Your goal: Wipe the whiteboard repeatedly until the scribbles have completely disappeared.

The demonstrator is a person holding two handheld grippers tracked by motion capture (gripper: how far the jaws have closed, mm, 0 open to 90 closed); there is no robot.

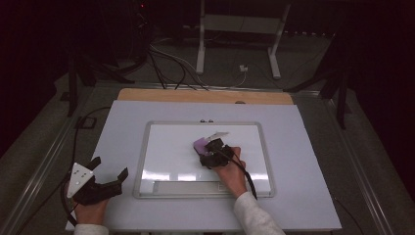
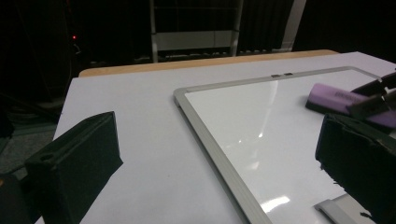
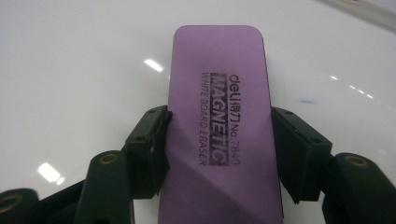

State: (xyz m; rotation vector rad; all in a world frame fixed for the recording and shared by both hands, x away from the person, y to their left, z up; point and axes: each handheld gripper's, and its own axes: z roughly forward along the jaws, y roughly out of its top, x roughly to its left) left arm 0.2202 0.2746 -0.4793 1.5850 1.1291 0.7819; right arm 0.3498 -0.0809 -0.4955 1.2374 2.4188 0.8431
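Note:
A purple whiteboard eraser (image 3: 219,116) lies flat on the whiteboard (image 1: 171,147), and my right gripper (image 1: 209,147) is shut on it, one jaw pressed against each long side. In the high view the eraser (image 1: 201,143) sits near the board's middle, under the right hand. The left gripper view catches the eraser (image 2: 334,99) at the right edge. My left gripper (image 1: 108,168) rests open at the table's near left corner, off the board, with nothing between its jaws. A faint blue mark (image 3: 307,101) shows on the board just right of the eraser.
The whiteboard has a silver frame (image 2: 205,135) and a pen tray (image 1: 186,187) along its near edge. It lies on a white tabletop (image 1: 303,161) with a wooden strip (image 1: 205,96) at the far side. Cables and a stand's legs (image 1: 237,44) lie on the floor beyond.

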